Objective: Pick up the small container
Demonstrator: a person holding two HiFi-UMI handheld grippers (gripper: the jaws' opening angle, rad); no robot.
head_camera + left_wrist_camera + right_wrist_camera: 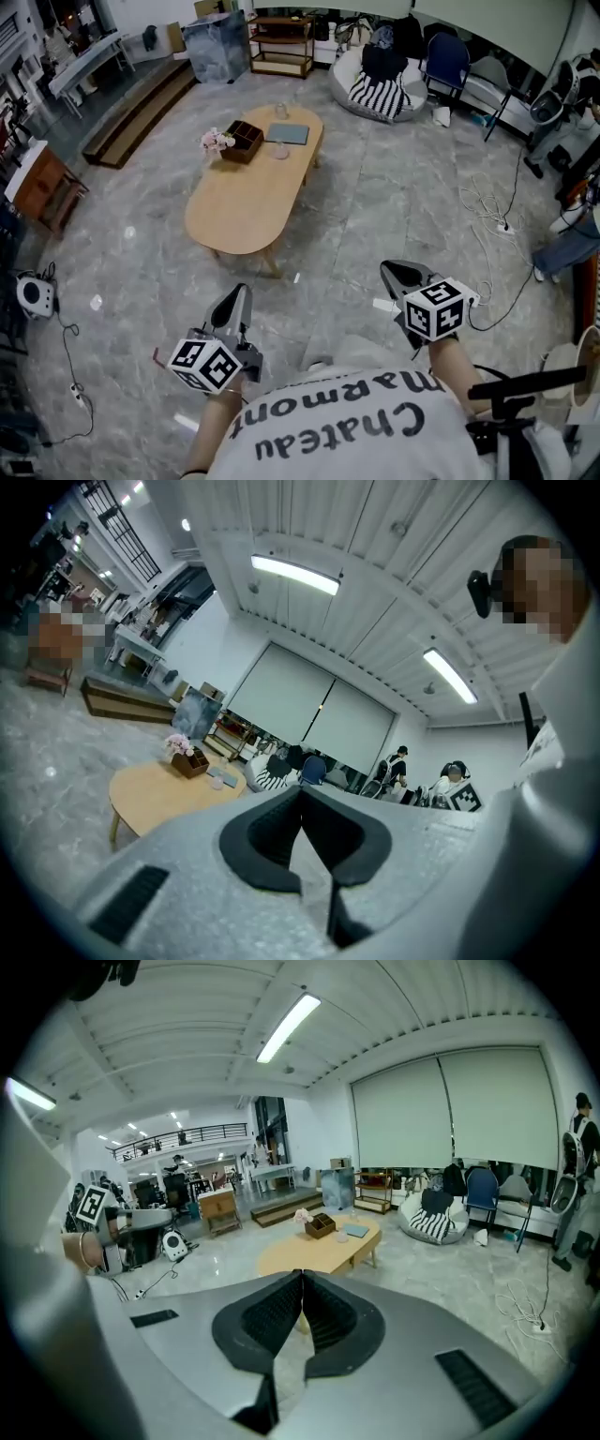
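The oval wooden table [246, 202] stands a few steps ahead on the marble floor. At its far end are a small pinkish container [280, 151], a small clear jar [280, 111], a brown organiser box [245, 140], pink flowers [217, 141] and a grey-blue tablet [287, 134]. My left gripper [242, 292] and right gripper [395, 271] are held low in front of me, far short of the table, both shut and empty. The table [155, 796] and the small container [217, 783] show beyond the left gripper [300, 789]. They also lie ahead of the right gripper [302, 1274]: table [314, 1252], container [341, 1236].
A beanbag with a striped cushion [379, 90], a blue chair [446, 58] and a low shelf [281, 43] stand behind the table. Cables and a power strip [502, 226] lie on the floor at right, a white device [35, 294] at left. People stand at the right edge [565, 246].
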